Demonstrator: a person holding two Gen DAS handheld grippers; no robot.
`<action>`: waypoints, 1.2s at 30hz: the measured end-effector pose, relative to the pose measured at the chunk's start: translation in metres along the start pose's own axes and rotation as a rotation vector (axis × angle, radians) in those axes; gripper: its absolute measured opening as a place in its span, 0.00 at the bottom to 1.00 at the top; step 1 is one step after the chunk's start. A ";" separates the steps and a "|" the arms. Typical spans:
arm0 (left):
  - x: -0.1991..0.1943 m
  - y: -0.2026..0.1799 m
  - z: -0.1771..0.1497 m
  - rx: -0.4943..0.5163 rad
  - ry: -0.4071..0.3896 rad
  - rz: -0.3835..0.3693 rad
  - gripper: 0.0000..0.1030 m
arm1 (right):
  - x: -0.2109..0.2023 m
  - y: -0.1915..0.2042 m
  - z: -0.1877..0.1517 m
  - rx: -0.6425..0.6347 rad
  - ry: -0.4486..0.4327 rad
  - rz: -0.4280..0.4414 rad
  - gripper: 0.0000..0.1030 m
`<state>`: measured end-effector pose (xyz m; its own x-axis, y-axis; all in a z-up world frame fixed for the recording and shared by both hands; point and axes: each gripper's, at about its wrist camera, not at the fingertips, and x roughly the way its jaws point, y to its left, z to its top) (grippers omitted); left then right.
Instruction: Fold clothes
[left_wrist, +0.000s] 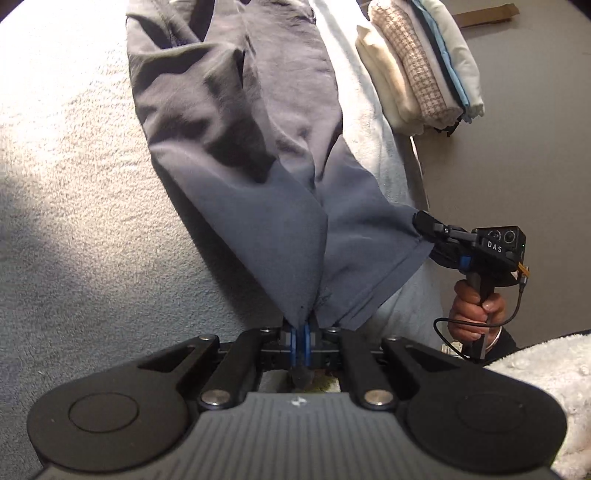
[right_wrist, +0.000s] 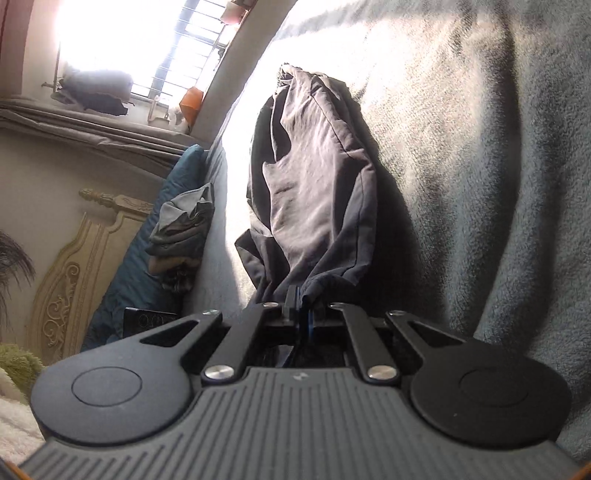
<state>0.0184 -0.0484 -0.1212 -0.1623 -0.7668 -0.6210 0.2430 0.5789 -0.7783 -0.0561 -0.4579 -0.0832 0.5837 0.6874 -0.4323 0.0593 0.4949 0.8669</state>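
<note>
With both grippers clamped on the near end of the grey trousers (left_wrist: 236, 155), this is a two-corner hold, and the whole job now is keeping it even. Closest to us, the left gripper (left_wrist: 301, 325) has its blue-padded fingers pressed together on a bunched bit of the trousers' hem, cloth fanning out from the pinch in a tight pleat. Just to the right of that on the same hem, the right gripper (left_wrist: 424, 225) bites the outer corner of the trousers, a hand (left_wrist: 476, 306) wrapped round its handle; from its own camera the right gripper (right_wrist: 301, 314) shows fingers closed on dark fabric too.

The hem between the two pinches hangs a little slack, so my call is: draw the grips apart just enough to take that sag out, no more, or the left pinch may slip off its small gather. Keep both at the same height so the legs stay stacked.

Beyond the grippers, the trousers run away along the pale fleece blanket (left_wrist: 74, 184), rumpled through the middle with deep creases, the far end lying bunched. A gentle pull along the length should flatten those before any fold goes over. Whether this is a lengthwise fold being tidied or the hem about to be carried toward the far end, I can't settle from here.

Right of the trousers and further off, a stack of folded clothes (left_wrist: 421, 66) sits waiting; left of the trousers in the right camera, a loose pile of garments (right_wrist: 184, 229) leans on a teal cushion (right_wrist: 125, 280).
</note>
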 end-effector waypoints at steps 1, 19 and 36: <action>-0.007 0.000 0.003 0.000 -0.013 -0.006 0.04 | 0.001 0.003 0.005 -0.001 -0.013 0.021 0.02; -0.056 0.029 0.130 -0.083 -0.340 -0.010 0.05 | 0.086 0.007 0.104 0.076 -0.209 0.274 0.02; -0.064 0.072 0.237 -0.144 -0.522 -0.081 0.05 | 0.167 -0.011 0.198 0.096 -0.291 0.315 0.02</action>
<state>0.2729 -0.0233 -0.1160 0.3297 -0.8252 -0.4587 0.1097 0.5161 -0.8495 0.2013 -0.4537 -0.1159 0.7881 0.6119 -0.0669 -0.0914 0.2238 0.9703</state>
